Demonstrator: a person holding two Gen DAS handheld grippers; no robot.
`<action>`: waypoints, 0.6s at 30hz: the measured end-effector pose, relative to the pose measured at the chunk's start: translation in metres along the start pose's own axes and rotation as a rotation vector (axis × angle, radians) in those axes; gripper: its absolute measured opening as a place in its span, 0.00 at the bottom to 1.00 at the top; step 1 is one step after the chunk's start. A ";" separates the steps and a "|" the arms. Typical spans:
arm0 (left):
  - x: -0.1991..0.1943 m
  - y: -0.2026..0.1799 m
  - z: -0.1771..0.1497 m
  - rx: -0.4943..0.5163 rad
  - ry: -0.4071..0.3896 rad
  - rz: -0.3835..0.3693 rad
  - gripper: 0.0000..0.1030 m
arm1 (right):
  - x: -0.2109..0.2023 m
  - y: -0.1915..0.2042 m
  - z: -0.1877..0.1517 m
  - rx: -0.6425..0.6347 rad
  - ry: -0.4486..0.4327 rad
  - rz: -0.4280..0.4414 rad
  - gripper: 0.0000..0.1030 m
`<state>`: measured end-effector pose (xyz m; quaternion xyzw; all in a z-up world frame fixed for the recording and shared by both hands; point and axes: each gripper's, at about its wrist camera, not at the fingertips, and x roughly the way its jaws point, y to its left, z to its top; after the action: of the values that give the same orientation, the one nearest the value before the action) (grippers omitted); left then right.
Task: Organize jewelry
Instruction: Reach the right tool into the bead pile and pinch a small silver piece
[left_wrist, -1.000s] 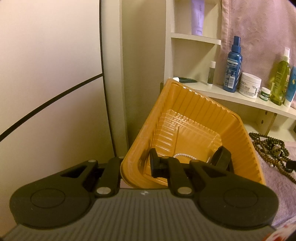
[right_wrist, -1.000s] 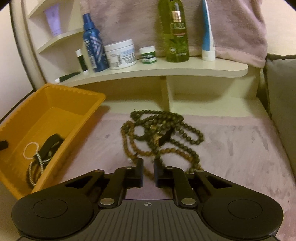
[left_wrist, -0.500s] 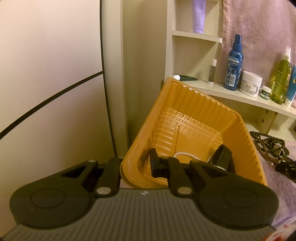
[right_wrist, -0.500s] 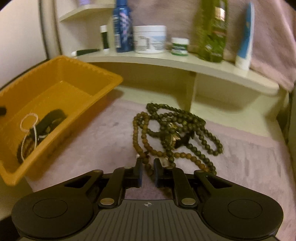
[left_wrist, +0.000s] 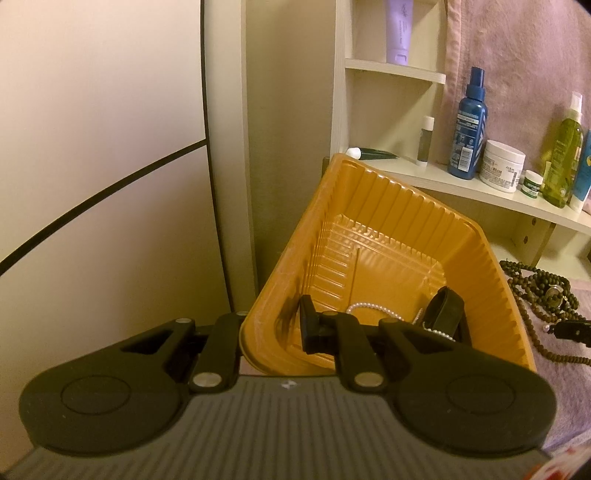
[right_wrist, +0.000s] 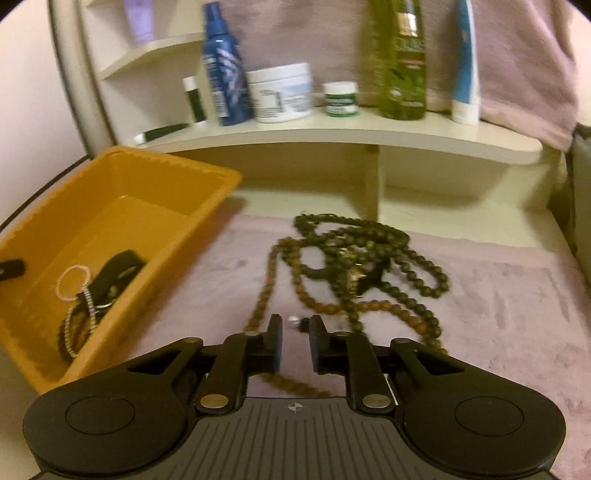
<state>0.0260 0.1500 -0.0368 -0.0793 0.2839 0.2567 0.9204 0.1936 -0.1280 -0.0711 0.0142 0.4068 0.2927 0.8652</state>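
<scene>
An orange plastic tray stands at the left of a pink cloth; it also shows in the right wrist view. It holds a pearl bracelet, a black band and a beaded bracelet. My left gripper is shut on the tray's near wall, one finger inside and one outside. A tangle of dark wooden bead necklaces lies on the cloth, seen also in the left wrist view. My right gripper hangs just above the beads' near loop, jaws slightly apart and holding nothing.
A cream shelf behind carries a blue spray bottle, a white jar, a small green jar, a green bottle and a white-blue tube. A pink towel hangs at the right.
My right gripper has swung over the bead necklaces and its jaws have parted slightly. My left gripper stays clamped on the tray wall.
</scene>
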 end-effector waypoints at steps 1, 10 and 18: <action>0.000 0.000 0.000 0.000 0.000 0.000 0.12 | 0.002 0.000 0.000 -0.005 0.000 -0.006 0.25; 0.000 0.001 0.000 0.001 0.001 0.000 0.12 | 0.019 0.009 -0.005 -0.050 -0.017 -0.044 0.32; 0.000 0.001 0.000 0.002 0.001 0.001 0.12 | 0.017 0.014 -0.005 -0.092 -0.019 -0.059 0.16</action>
<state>0.0255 0.1504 -0.0370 -0.0785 0.2845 0.2567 0.9204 0.1912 -0.1084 -0.0829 -0.0351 0.3849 0.2853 0.8771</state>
